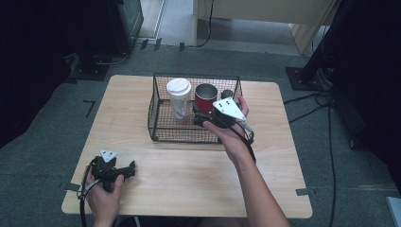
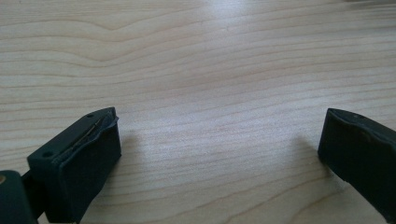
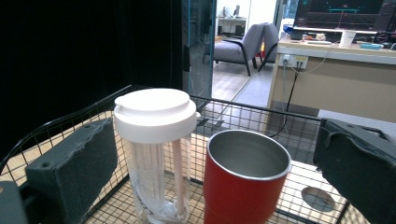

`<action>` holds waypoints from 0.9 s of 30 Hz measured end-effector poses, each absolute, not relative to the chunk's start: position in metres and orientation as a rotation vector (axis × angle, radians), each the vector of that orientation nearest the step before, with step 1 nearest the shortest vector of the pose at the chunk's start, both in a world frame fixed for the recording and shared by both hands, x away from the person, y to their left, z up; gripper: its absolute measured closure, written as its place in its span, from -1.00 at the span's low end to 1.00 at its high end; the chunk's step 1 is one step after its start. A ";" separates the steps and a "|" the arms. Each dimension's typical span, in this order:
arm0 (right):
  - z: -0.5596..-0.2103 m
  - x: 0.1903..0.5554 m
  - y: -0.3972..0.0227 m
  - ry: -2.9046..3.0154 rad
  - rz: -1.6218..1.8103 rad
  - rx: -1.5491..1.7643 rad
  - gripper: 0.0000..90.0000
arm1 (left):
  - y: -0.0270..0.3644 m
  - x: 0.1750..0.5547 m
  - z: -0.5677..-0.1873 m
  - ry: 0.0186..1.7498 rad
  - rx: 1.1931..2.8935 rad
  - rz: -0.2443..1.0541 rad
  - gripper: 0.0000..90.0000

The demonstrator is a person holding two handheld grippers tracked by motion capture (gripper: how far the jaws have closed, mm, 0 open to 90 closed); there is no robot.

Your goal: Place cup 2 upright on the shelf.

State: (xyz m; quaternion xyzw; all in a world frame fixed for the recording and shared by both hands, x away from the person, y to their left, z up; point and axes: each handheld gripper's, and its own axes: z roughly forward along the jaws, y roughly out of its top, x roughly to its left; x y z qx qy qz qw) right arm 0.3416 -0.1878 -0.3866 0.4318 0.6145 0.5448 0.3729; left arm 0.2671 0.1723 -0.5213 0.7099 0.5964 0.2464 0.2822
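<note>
The right gripper [image 1: 201, 116] is hovering inside the black wire basket [image 1: 158, 130], its jaws spread wide and holding nothing, facing the red tumbler [image 1: 206, 97] and the clear cup with a white lid [image 1: 178, 97]. Both are standing upright in the far half of the basket, their long axes vertical; the tumbler's open steel mouth is facing up. In the right gripper view the lidded cup [image 3: 155, 149] is sitting just beside the red tumbler [image 3: 246, 179], a narrow gap between them, and the basket's far wire wall [image 3: 261, 116] is rising close behind both. A small dark round thing [image 1: 227, 94] is sitting in the far right corner of the basket. The basket's near half is lying open, mesh floor bare. The left gripper [image 1: 126, 170] is resting low over the wooden table [image 1: 189, 175] at its near left corner, well apart from the basket, jaws spread wide over bare wood in the left gripper view. The table's near half is offering broad free room.
</note>
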 end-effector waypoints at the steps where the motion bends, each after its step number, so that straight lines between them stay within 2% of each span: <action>1: -0.387 0.340 -0.190 1.573 1.393 1.107 -1.00 | 0.172 0.267 -0.521 1.597 1.901 0.660 -1.00; 27: -0.411 0.291 -0.246 1.558 1.320 1.164 -1.00 | 0.172 0.267 -0.521 1.597 1.903 0.660 -1.00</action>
